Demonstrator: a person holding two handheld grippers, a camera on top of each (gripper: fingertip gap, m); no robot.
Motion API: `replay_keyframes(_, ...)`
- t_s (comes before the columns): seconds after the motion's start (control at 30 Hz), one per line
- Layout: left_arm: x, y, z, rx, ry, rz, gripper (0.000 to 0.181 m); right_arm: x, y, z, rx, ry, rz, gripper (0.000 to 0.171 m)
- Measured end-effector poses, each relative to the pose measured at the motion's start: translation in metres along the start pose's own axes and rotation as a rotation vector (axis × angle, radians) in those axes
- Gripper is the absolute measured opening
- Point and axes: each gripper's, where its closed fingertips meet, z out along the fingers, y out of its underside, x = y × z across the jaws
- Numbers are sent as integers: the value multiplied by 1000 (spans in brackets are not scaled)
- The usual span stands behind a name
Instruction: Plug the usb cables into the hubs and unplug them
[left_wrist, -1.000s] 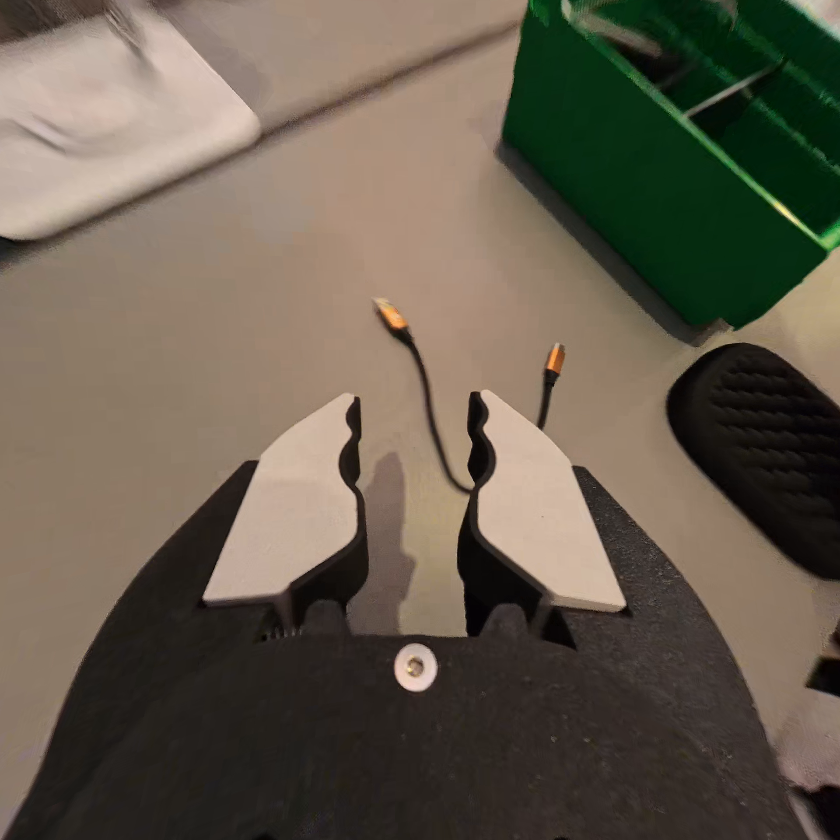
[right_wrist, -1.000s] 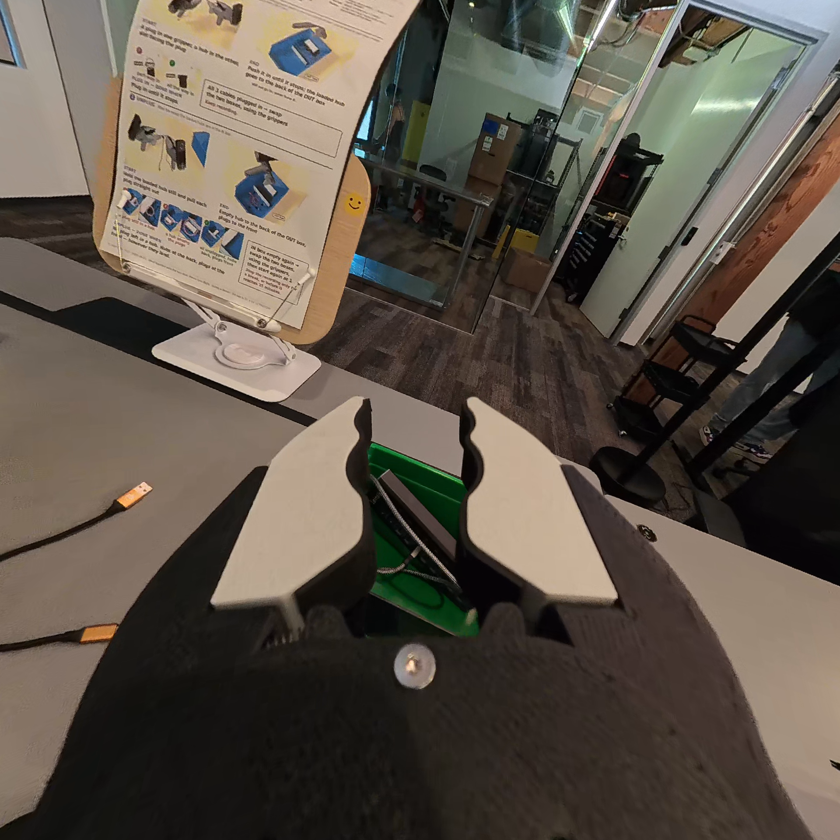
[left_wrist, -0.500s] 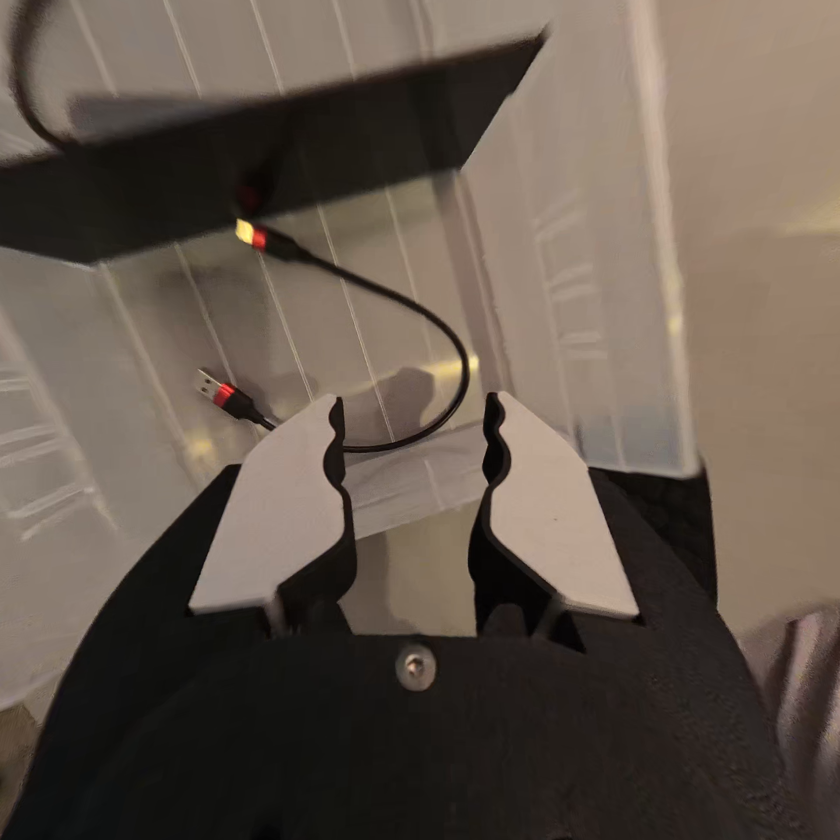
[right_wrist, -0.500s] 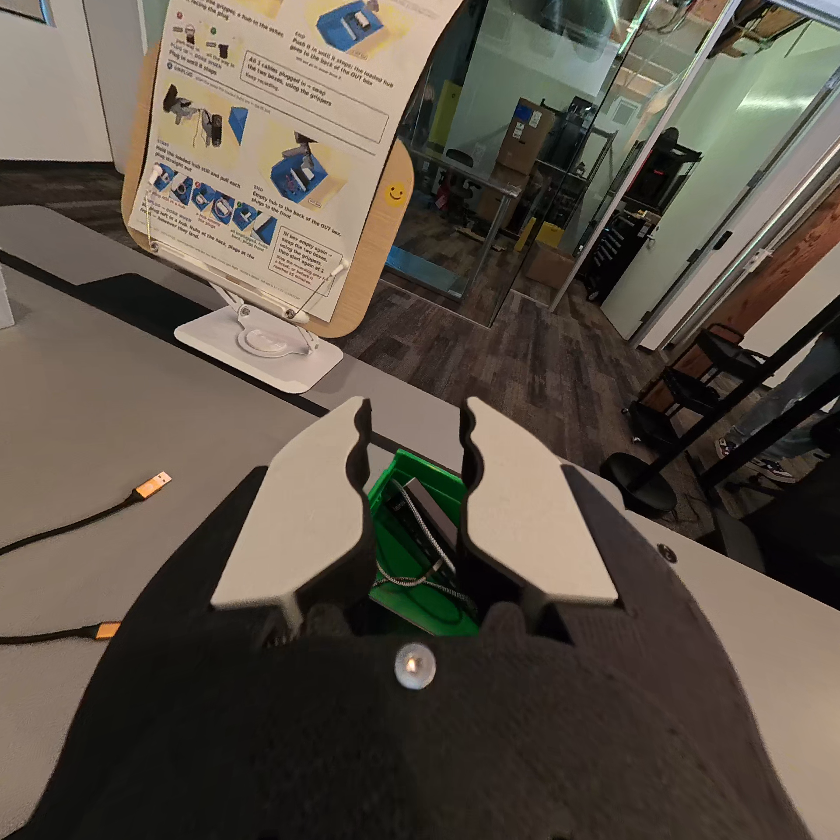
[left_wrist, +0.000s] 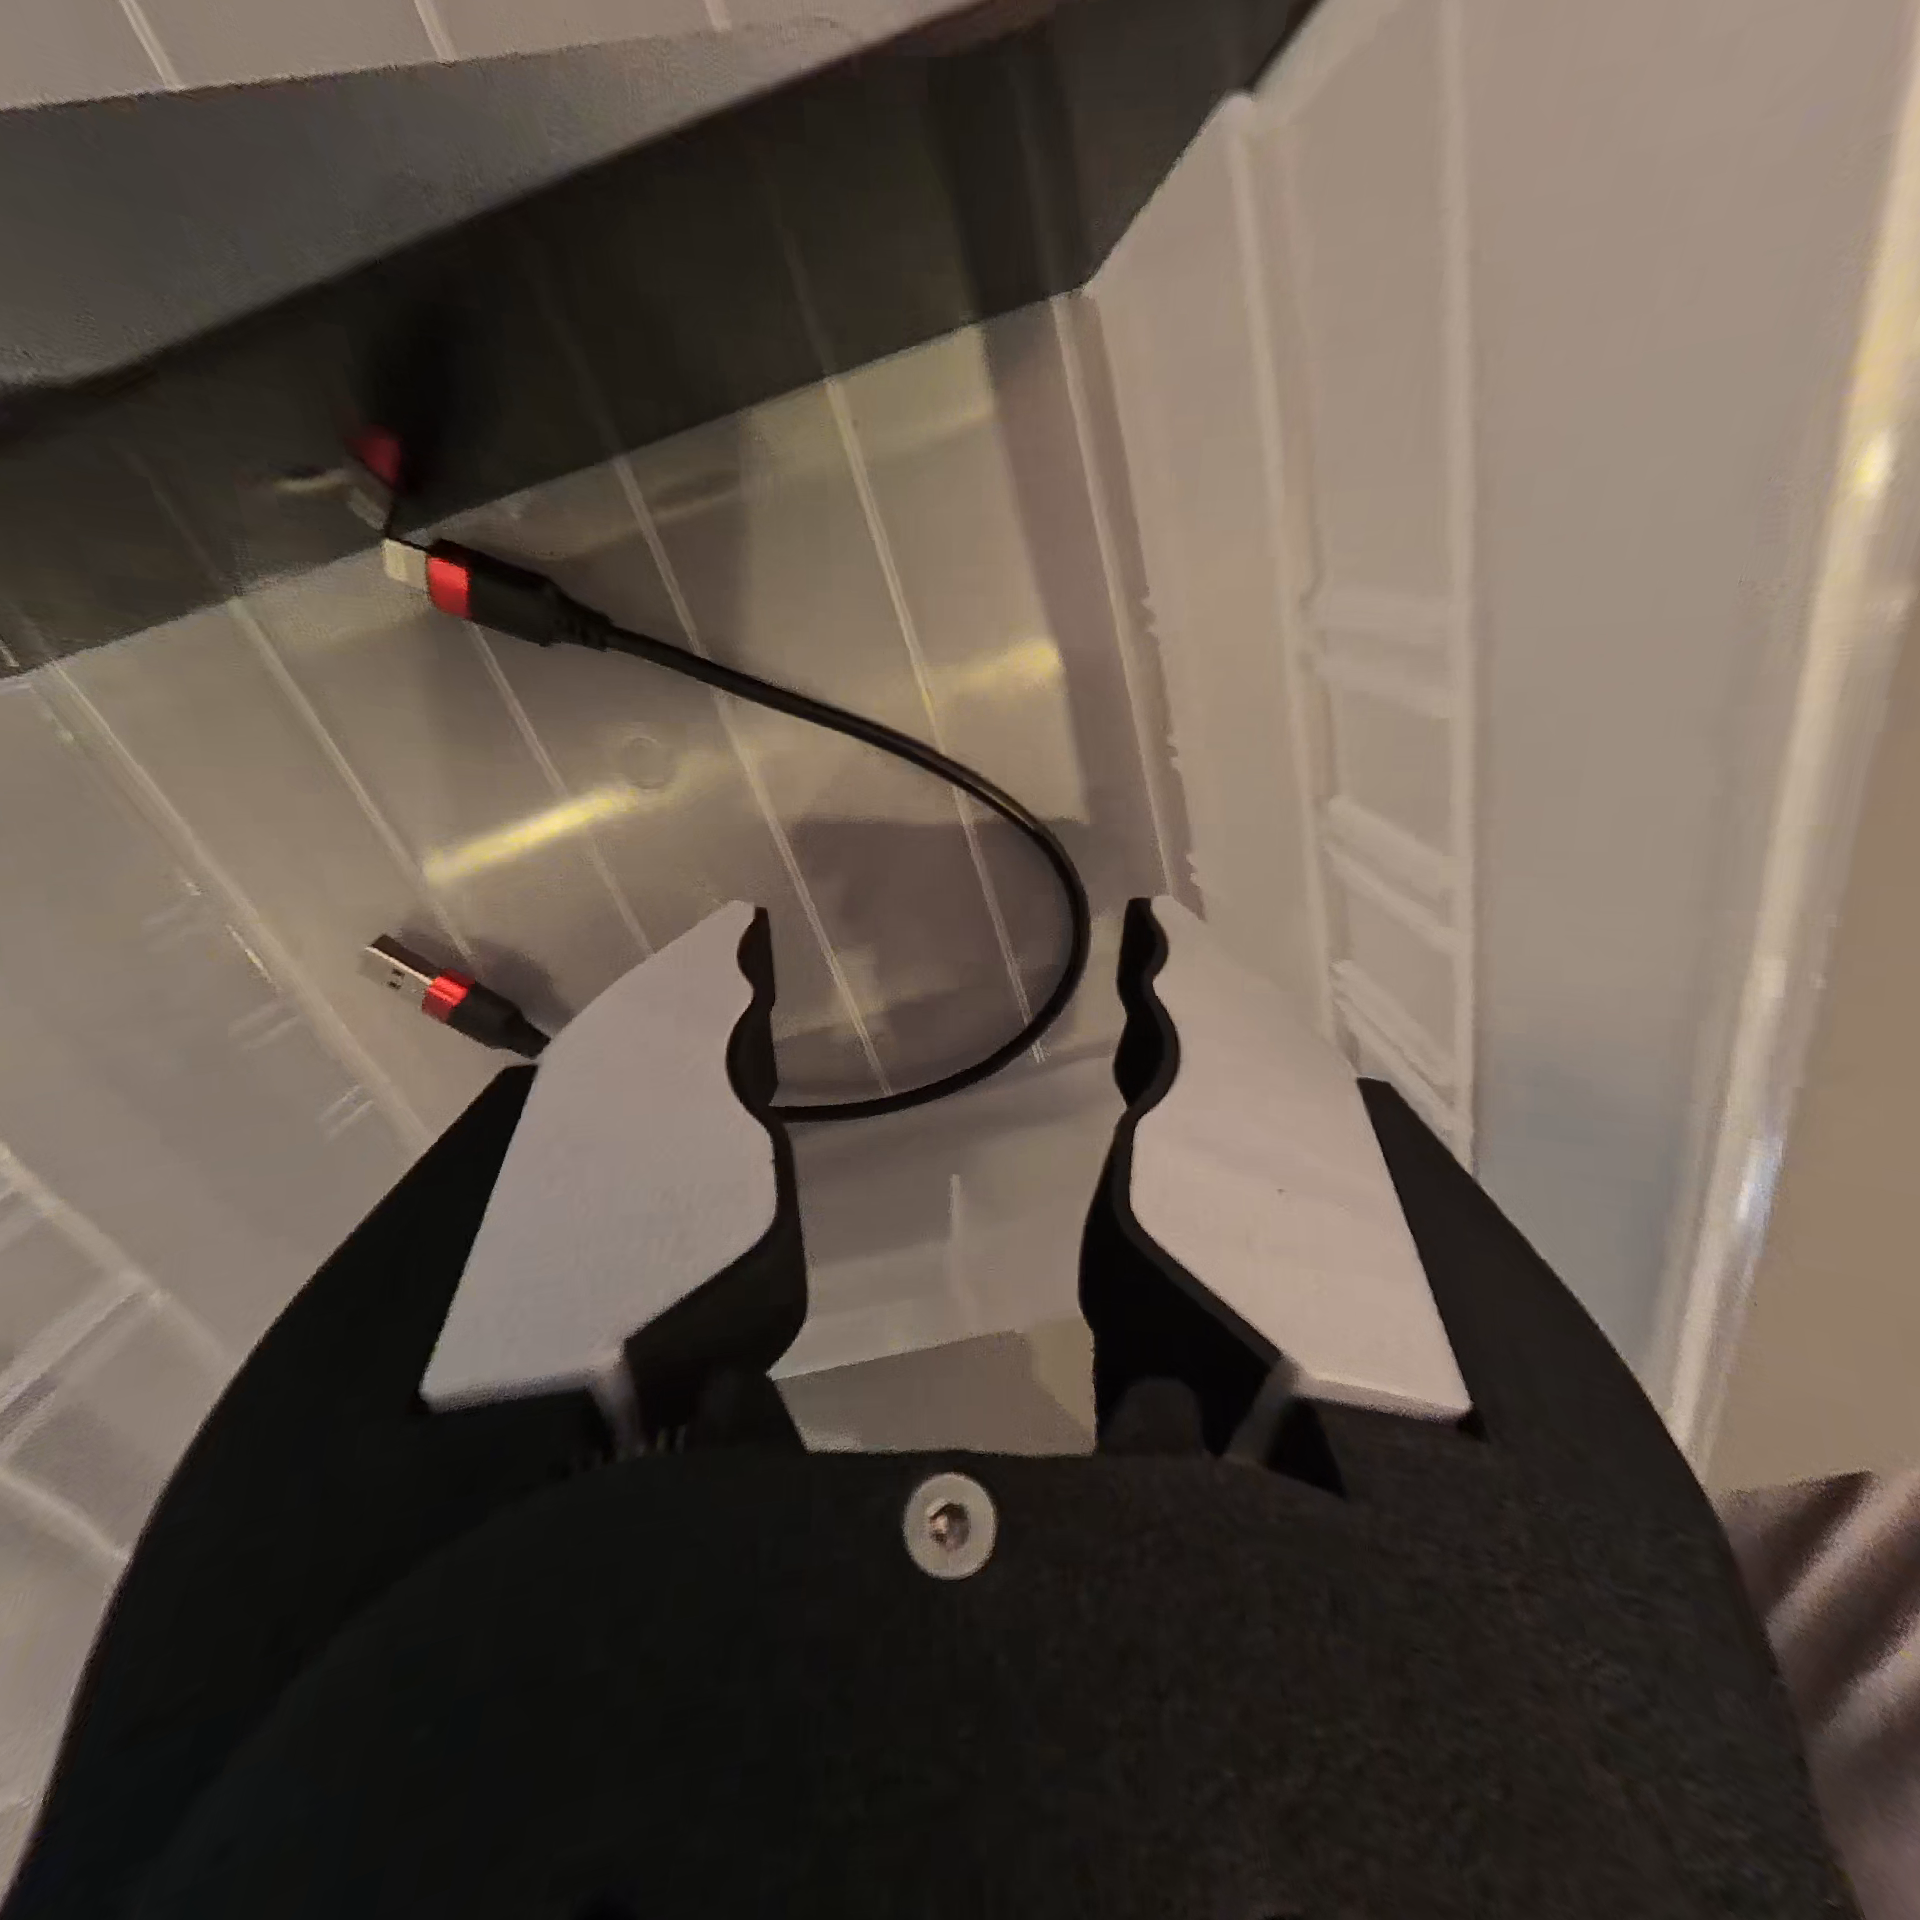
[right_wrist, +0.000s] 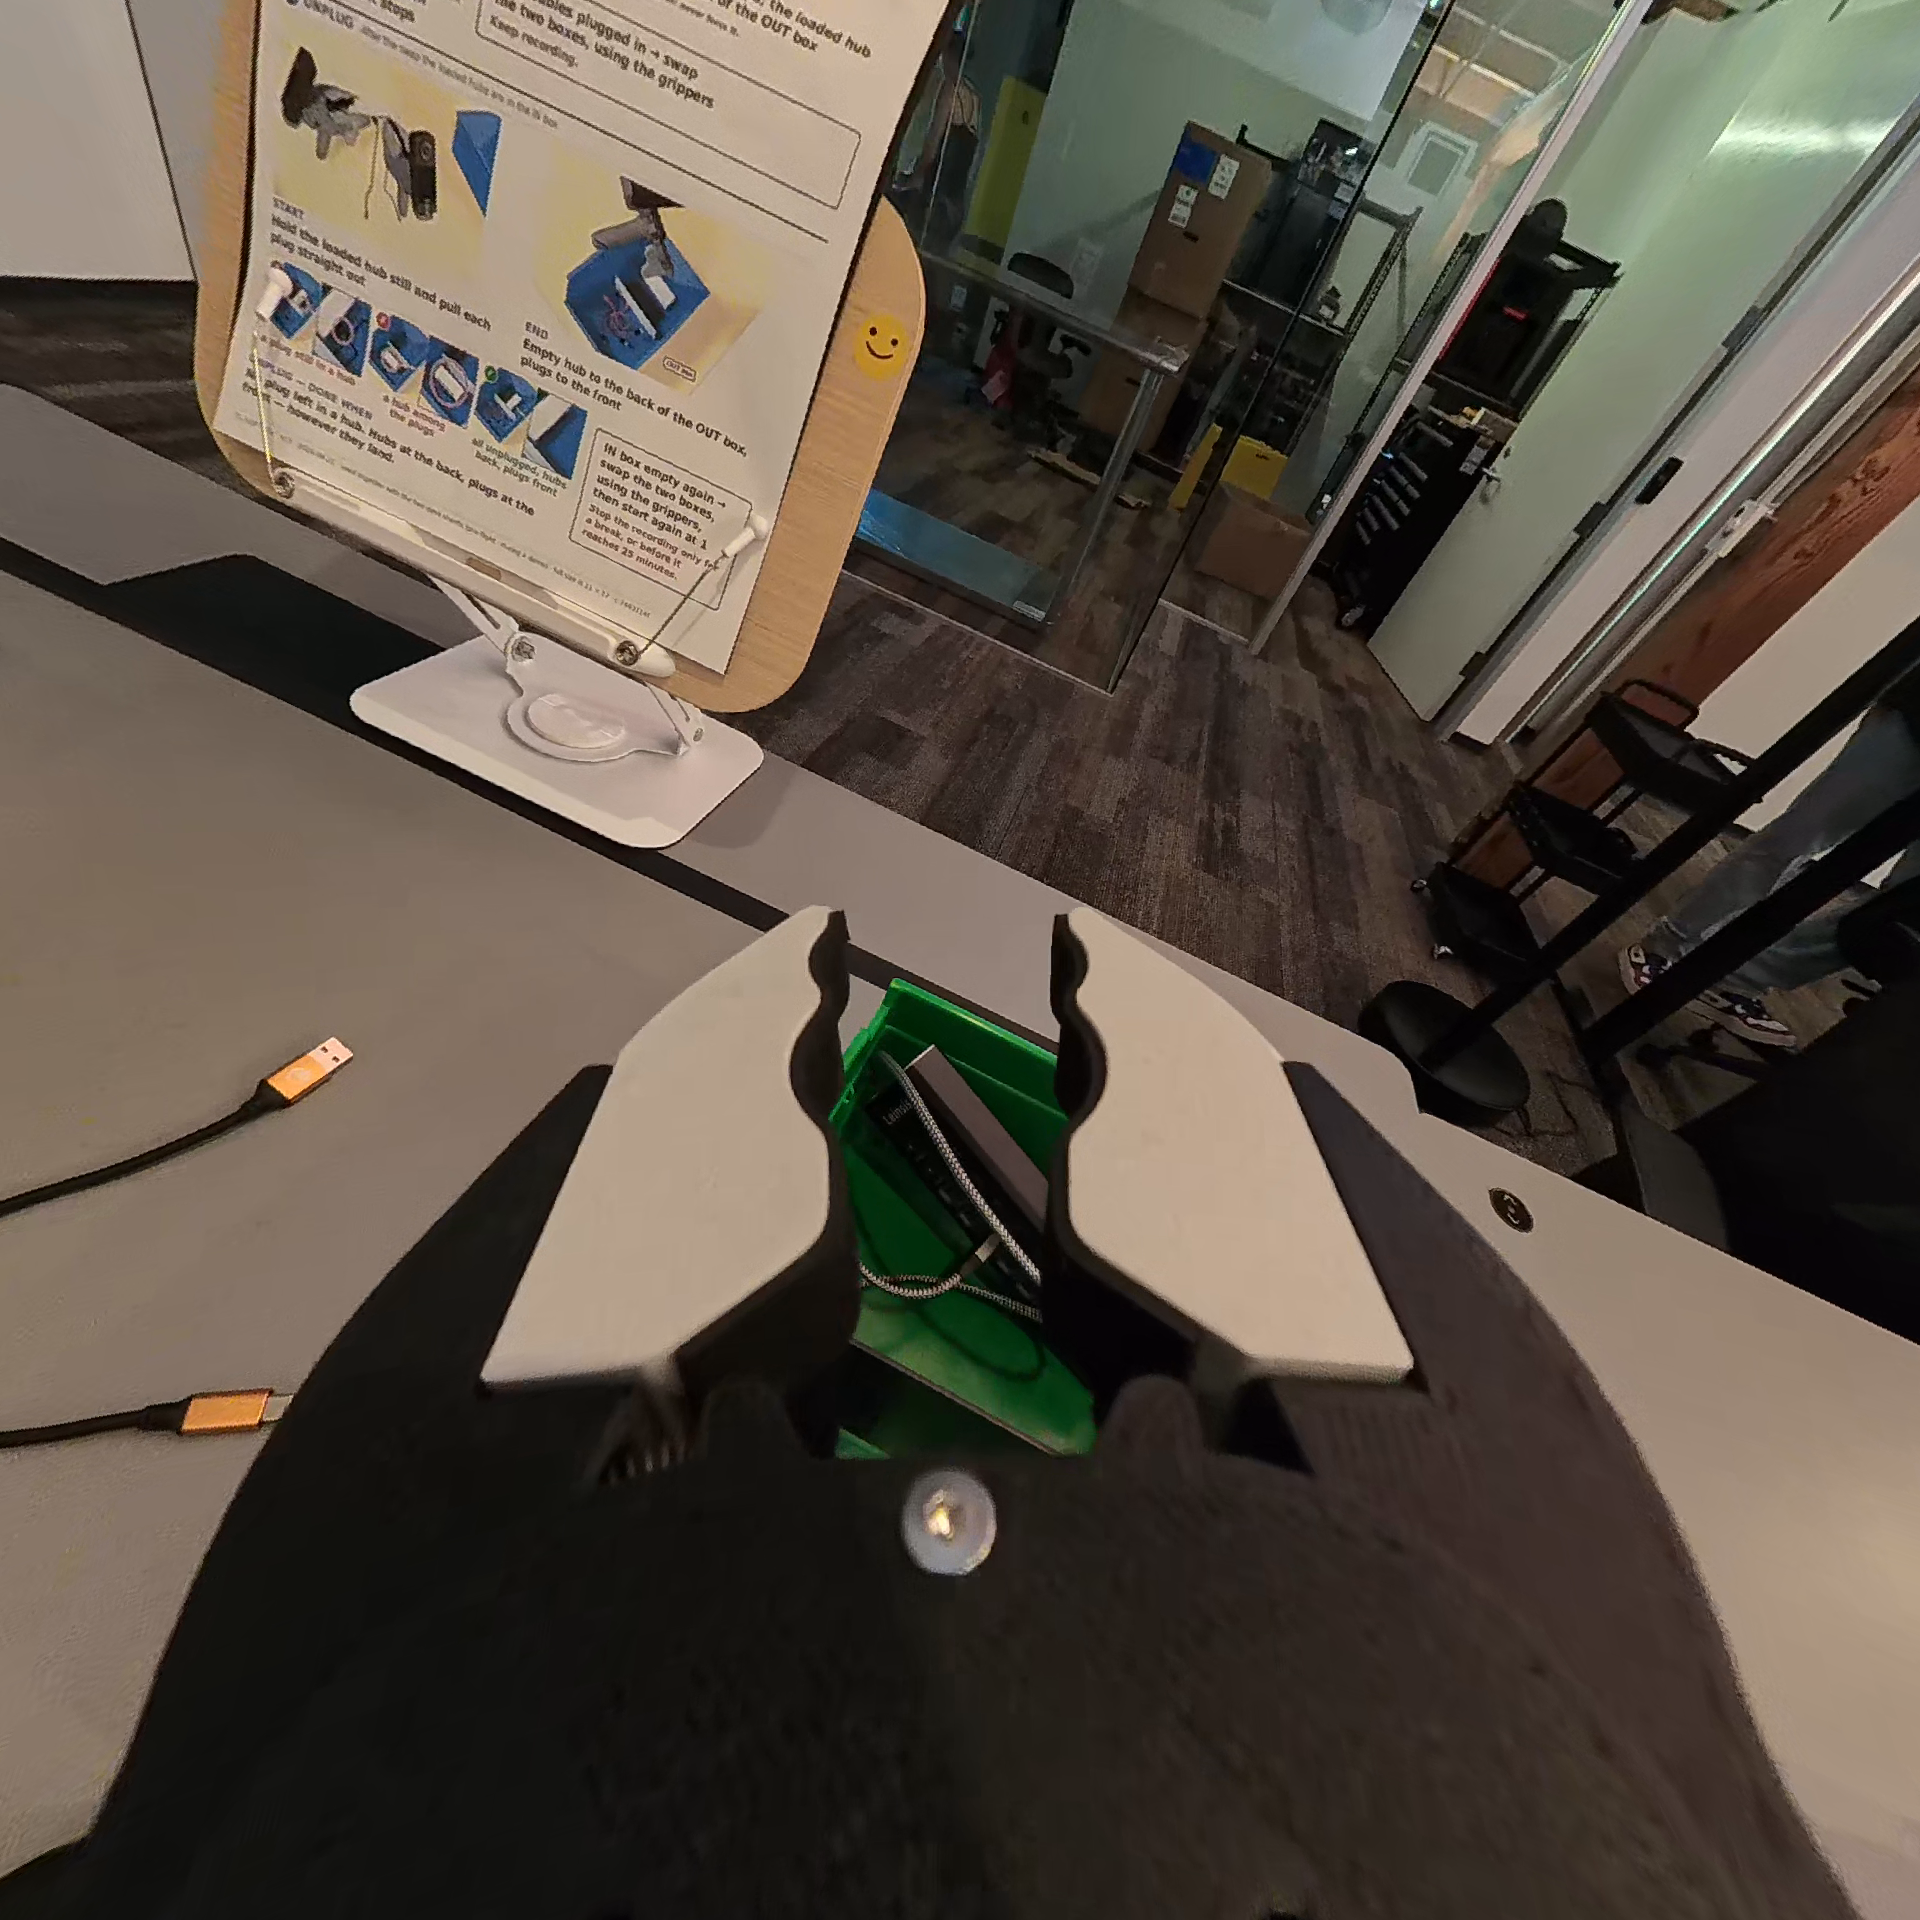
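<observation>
In the left wrist view my left gripper (left_wrist: 940, 914) is open and empty inside a clear plastic bin (left_wrist: 1382, 727). A short black cable (left_wrist: 1039, 831) with red-collared USB plugs lies on the bin floor. Its loop runs between my fingertips. One plug (left_wrist: 452, 582) rests at the lower edge of a dark panel (left_wrist: 623, 208); the other (left_wrist: 421, 987) lies just left of my left finger. My right gripper (right_wrist: 945, 925) is open and empty above a green box (right_wrist: 935, 1361) that holds a dark hub (right_wrist: 982, 1132) and a braided cable (right_wrist: 935, 1283).
Two orange-collared USB plugs (right_wrist: 307, 1070) (right_wrist: 223, 1413) on black cables lie on the grey table (right_wrist: 312, 883) to the left. An instruction sheet on a white stand (right_wrist: 561, 738) stands at the far table edge. Beyond are dark floor, glass walls and a person's legs (right_wrist: 1766, 935). There is about 65 centimetres between the tips of the two grippers. Between my left fingertips and the plug (left_wrist: 452, 582) there is roughly 7 centimetres.
My left gripper has swung from the table with the orange cable to the clear bin, then closer to the red-plug cable. My right gripper has stayed open over the green box, shifting slightly.
</observation>
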Motion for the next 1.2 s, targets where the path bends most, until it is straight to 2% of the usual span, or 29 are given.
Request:
replay_keyframes(0.17,5,-5,9,7,45,-121,59,5,2,-1,-4,10,6,38)
replay_keyframes(0.3,2,-7,11,1,-25,-149,50,7,4,0,-8,11,12,37)
replay_keyframes(0.53,0,-7,11,4,-60,-110,4,9,4,-4,-3,17,11,37)
replay_keyframes(0.67,-5,-5,2,49,0,-130,3,11,3,-6,8,17,19,37)
replay_keyframes(0.8,-18,-13,-44,213,17,-146,2,12,2,-7,14,17,21,37)
replay_keyframes(0.97,-8,-21,-137,490,116,-141,2,12,-1,-8,28,16,16,37)
replay_keyframes(1.1,41,-21,-216,729,165,-20,2,9,-6,-9,47,13,13,37)
replay_keyframes(1.2,105,-23,-245,799,188,181,1,4,-9,-9,53,10,-4,37)
